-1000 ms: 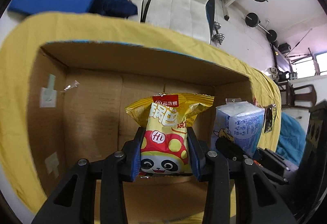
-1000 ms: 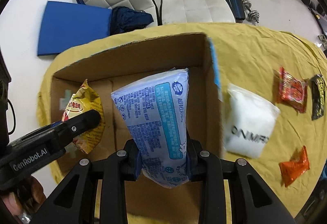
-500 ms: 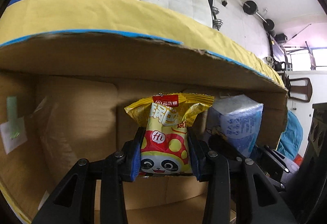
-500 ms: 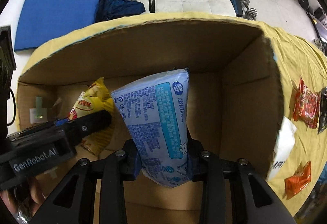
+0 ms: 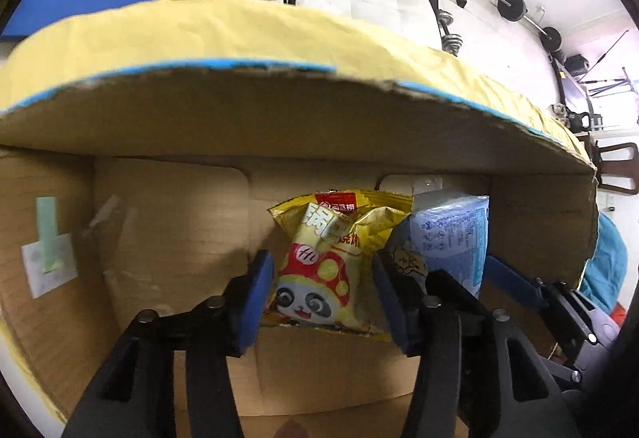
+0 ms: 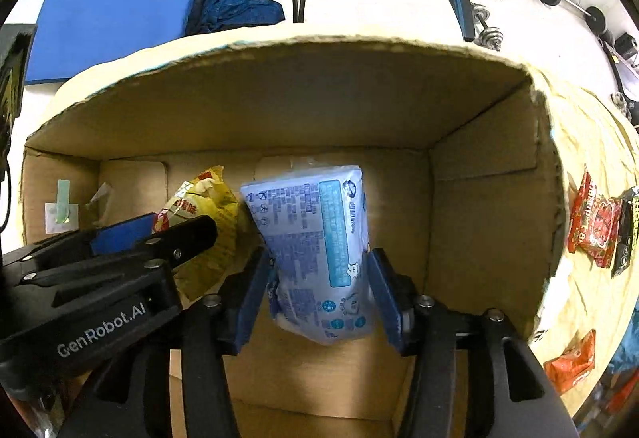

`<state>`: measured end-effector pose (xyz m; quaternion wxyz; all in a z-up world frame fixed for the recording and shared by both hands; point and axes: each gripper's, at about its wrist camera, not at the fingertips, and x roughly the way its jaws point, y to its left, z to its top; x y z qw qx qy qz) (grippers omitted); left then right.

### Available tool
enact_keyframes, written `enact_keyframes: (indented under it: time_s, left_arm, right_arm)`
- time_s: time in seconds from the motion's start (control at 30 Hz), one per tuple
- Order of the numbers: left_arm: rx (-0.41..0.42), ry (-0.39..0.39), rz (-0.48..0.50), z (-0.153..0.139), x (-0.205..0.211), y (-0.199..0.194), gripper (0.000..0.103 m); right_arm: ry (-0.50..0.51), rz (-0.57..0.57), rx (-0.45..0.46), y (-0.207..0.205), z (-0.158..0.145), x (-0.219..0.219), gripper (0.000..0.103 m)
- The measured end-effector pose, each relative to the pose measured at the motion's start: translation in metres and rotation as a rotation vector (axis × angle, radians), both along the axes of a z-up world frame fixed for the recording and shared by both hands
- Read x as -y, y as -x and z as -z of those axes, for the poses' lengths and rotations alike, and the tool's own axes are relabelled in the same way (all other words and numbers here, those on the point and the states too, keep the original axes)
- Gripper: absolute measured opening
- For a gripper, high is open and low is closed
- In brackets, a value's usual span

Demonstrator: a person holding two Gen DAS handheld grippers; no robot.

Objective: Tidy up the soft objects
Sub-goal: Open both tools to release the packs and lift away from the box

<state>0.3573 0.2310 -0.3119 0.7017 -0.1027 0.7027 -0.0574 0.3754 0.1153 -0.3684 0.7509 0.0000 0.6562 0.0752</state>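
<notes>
Cardboard box (image 6: 487, 198) sits open on the yellow-draped worktop (image 6: 591, 142); both my claws reach inside it, side by side. Right claw (image 6: 319, 290): pads spread apart around the blue tissue pack (image 6: 311, 238), which stands upright on the box floor, apparently being let go. Left claw (image 5: 323, 298): likewise parted around the yellow panda snack bag (image 5: 331, 262), upright just beside the pack. Red snack packets (image 6: 591, 226) wait outside on the worktop.

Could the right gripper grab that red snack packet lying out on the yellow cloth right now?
Probably not. The right gripper sits down inside the cardboard box with the blue tissue pack between its fingers, and the box wall stands between it and the red snack packet.
</notes>
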Motion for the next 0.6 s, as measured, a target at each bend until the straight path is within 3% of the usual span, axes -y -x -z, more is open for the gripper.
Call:
enact_keyframes:
  time_s: [0.2,0.27,0.43,0.6]
  left_arm:
    - [0.065,-0.072,0.000,-0.030,0.000,0.018,0.075]
    - [0.080,-0.093,-0.004,-0.039,-0.002,0.028,0.085]
    - [0.125,-0.133,-0.025,-0.059,-0.005,0.045,0.099]
    - [0.179,-0.185,-0.045,-0.081,-0.016,0.070,0.102]
  right_arm:
    - [0.004,-0.009,0.002,0.012,-0.018,-0.003,0.060]
    - [0.020,-0.008,0.015,0.017,-0.026,-0.001,0.074]
    - [0.039,-0.016,0.026,0.025,-0.039,0.001,0.079]
    - [0.036,-0.019,0.034,0.045,-0.052,0.006,0.095]
